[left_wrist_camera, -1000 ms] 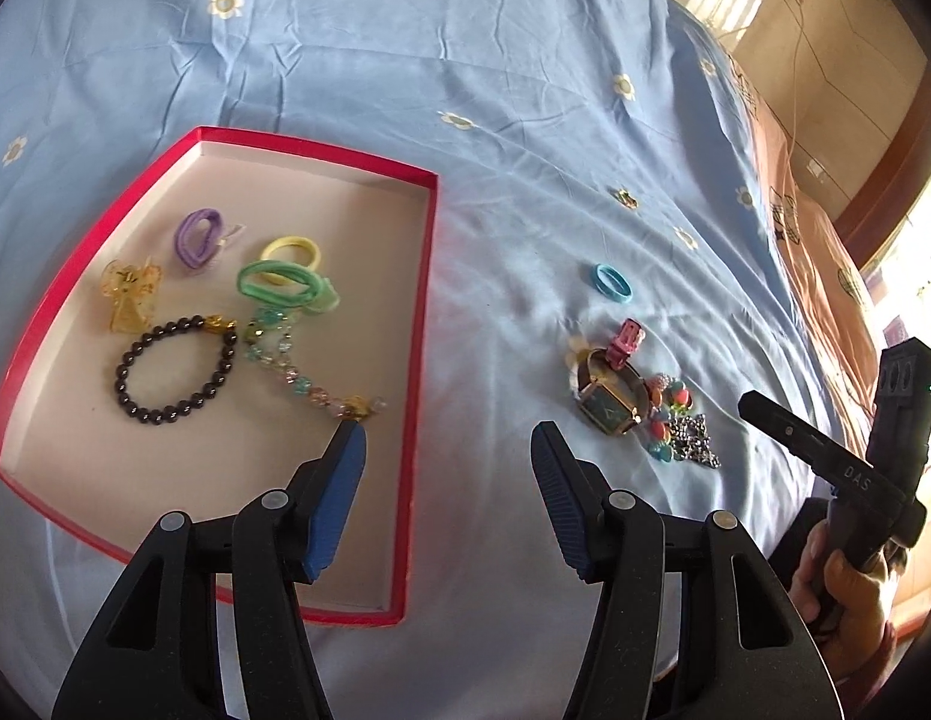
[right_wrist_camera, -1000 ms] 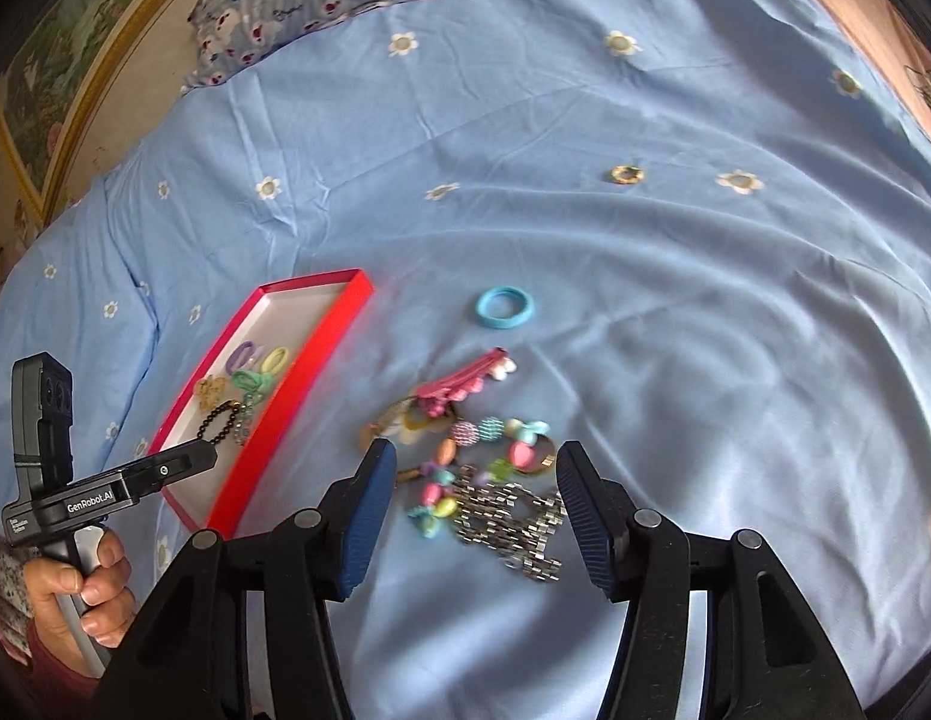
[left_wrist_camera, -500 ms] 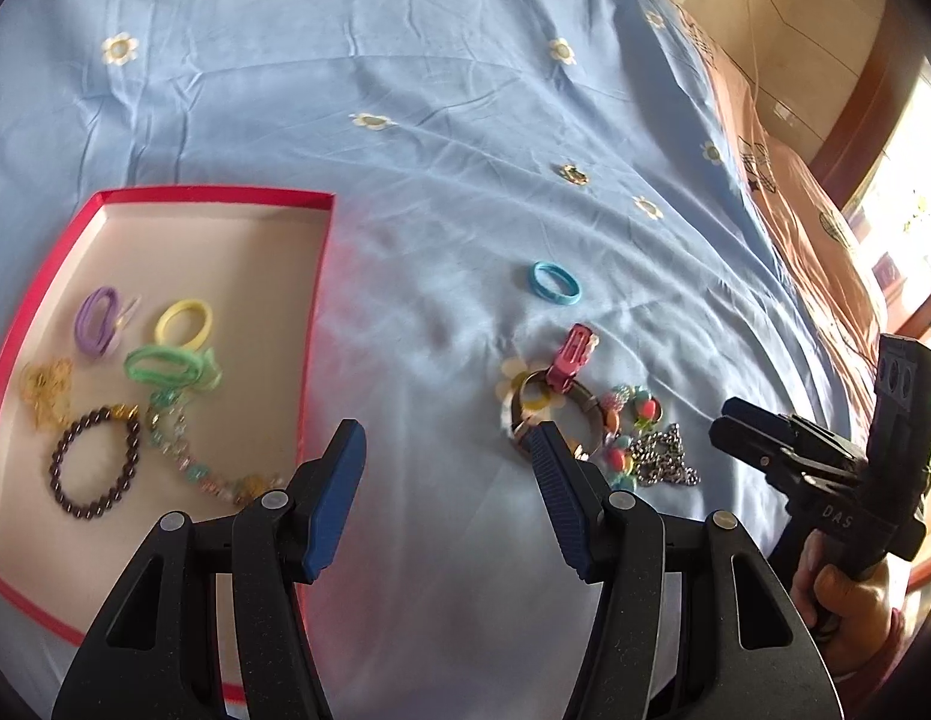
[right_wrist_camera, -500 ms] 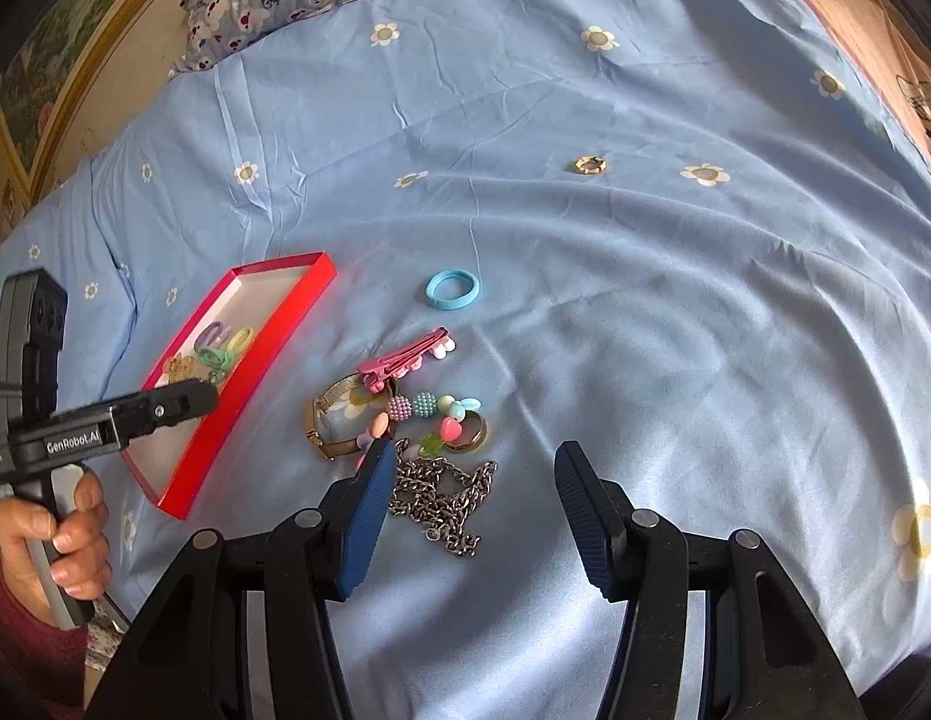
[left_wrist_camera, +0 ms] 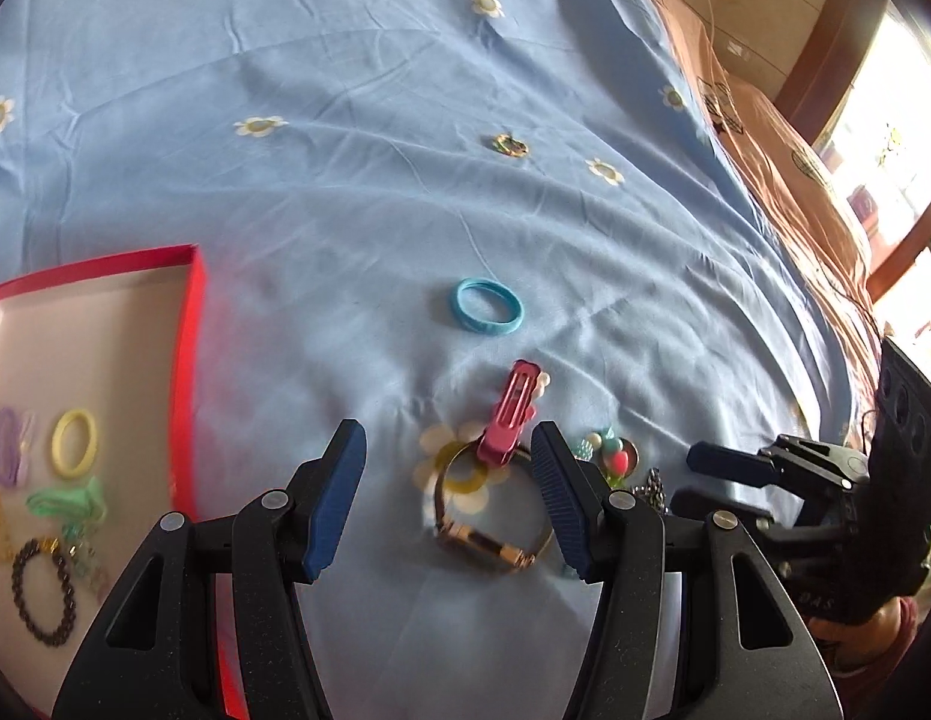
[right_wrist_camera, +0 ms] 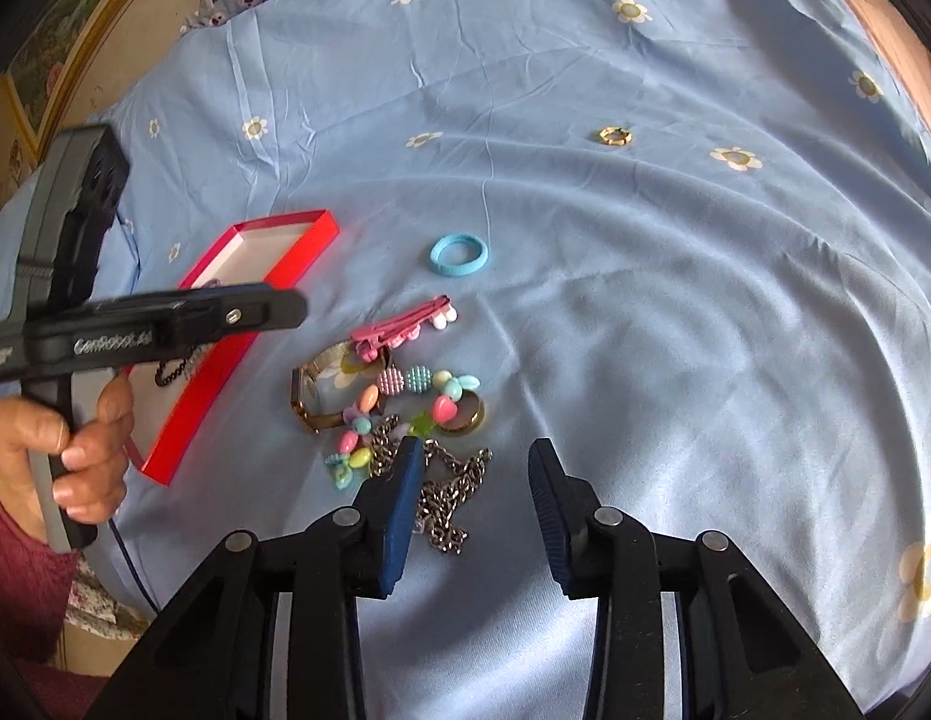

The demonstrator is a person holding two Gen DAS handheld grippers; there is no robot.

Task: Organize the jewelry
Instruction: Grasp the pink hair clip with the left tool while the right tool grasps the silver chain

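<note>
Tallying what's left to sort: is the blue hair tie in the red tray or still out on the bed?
Out. The blue hair tie lies on the bedsheet, apart from the red tray.

Ahead of the open jaws: one blue hair tie (left_wrist_camera: 486, 306), one pink hair clip (left_wrist_camera: 509, 413), one gold watch (left_wrist_camera: 489, 510), one silver chain (right_wrist_camera: 450, 489), one bead bracelet (right_wrist_camera: 405, 399), one gold ring (right_wrist_camera: 614, 136); left, one red tray (left_wrist_camera: 186, 330).

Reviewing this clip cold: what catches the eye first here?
A tangle of jewelry lies on the blue flowered bedsheet: a pink hair clip, a gold watch, colorful beads and a silver chain, just ahead of the open right tongs. To its left sits a red tray, already holding hair ties and a dark bead bracelet.
</note>
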